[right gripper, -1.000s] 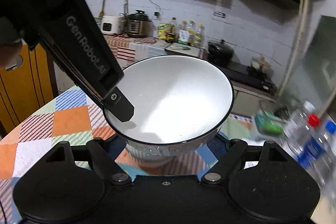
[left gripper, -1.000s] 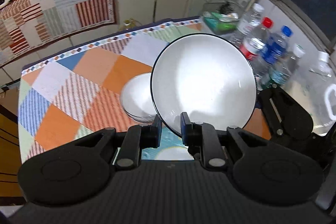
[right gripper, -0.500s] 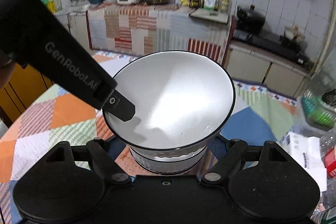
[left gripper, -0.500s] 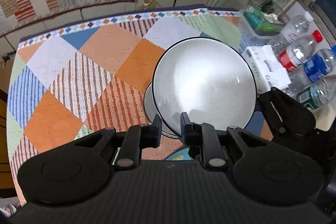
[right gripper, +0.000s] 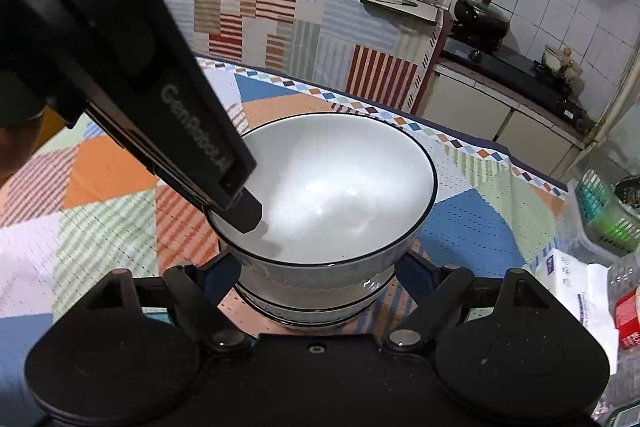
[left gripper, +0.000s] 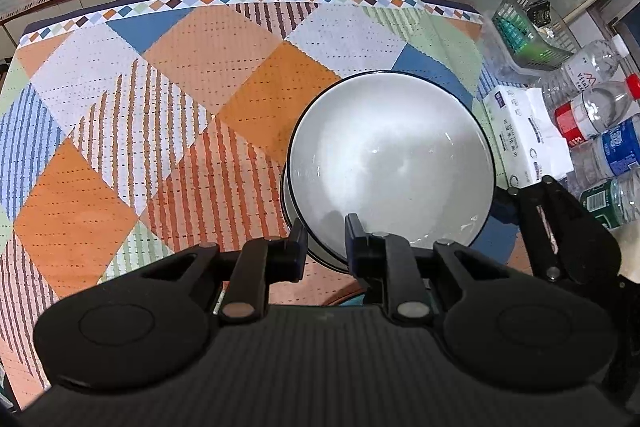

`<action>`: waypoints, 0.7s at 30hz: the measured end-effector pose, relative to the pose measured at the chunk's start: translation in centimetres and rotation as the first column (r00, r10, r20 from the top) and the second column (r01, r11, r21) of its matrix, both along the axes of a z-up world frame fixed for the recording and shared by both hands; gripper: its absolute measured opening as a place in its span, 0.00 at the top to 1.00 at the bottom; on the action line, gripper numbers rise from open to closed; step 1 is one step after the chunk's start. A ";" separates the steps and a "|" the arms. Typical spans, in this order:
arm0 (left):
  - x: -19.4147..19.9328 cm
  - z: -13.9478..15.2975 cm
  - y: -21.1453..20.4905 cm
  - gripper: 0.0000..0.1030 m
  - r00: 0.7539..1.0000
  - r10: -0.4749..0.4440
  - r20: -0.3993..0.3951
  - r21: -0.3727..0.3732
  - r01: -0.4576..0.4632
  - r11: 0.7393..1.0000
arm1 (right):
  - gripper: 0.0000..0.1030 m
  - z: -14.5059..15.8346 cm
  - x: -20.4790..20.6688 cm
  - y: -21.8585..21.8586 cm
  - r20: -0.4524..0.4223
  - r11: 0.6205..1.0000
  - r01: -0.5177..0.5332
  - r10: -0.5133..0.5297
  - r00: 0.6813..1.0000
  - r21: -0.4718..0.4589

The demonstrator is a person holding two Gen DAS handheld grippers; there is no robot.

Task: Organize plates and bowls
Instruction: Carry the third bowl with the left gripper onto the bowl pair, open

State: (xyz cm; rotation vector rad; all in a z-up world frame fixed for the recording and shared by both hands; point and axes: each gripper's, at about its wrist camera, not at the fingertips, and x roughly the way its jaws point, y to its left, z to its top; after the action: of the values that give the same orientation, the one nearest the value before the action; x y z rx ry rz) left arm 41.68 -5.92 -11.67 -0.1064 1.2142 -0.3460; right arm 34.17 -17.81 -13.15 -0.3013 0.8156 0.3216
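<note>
A table under a patchwork checked cloth (left gripper: 168, 115) carries a white dark-rimmed ceramic bowl (left gripper: 392, 163) nested in a second, lower white bowl (right gripper: 316, 307). The left gripper (left gripper: 326, 241) has its jaws clenched on the upper bowl's near rim. The right gripper (right gripper: 316, 279) has its jaws spread wide, flanking the stack.

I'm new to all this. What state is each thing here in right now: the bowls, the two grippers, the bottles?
Top bowl: empty, upright, nested in the lower bowl.
Lower bowl: on the tablecloth, mostly hidden.
Left gripper: shut on the top bowl's rim.
Right gripper: open, fingers either side of the bowls.
Bottles: capped, lying beside the table.
</note>
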 end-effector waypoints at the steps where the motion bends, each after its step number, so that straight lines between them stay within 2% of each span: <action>1: 0.0 -0.1 0.0 0.83 1.000 0.003 -0.004 0.001 -0.003 1.000 | 0.14 0.0 0.0 0.1 0.001 1.000 0.001 -0.001 1.000 -0.006; 7: 0.5 -1.0 -0.2 0.82 0.999 0.022 -0.039 0.022 -0.021 1.000 | 0.09 -0.3 0.1 1.0 -0.023 0.997 0.024 -0.026 0.999 -0.068; 10: 0.6 -1.4 -0.3 0.83 0.999 0.029 -0.031 0.047 -0.027 0.999 | 0.06 -0.5 0.3 1.3 -0.030 0.996 0.023 -0.026 0.999 -0.082; 15: 0.5 -1.8 0.1 0.82 0.998 0.051 -0.030 0.025 -0.050 0.998 | 0.06 -0.4 0.1 1.4 -0.021 0.996 0.023 -0.025 0.999 -0.092; 18: 0.3 -1.4 0.2 0.79 0.998 0.054 -0.013 0.021 -0.053 0.998 | 0.06 -0.1 -0.3 1.4 -0.019 0.995 0.029 -0.031 0.999 -0.091; 21: 0.1 -0.8 0.2 0.68 0.998 0.054 0.015 0.027 -0.054 0.998 | 0.06 0.4 -0.7 1.1 -0.009 0.997 0.029 -0.030 1.000 -0.078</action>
State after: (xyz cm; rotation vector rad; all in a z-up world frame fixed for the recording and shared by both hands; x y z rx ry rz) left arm 41.81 -5.75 -12.44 -0.1132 1.1988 -0.2825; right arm 33.43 -16.67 -12.77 -0.3603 0.8426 0.2640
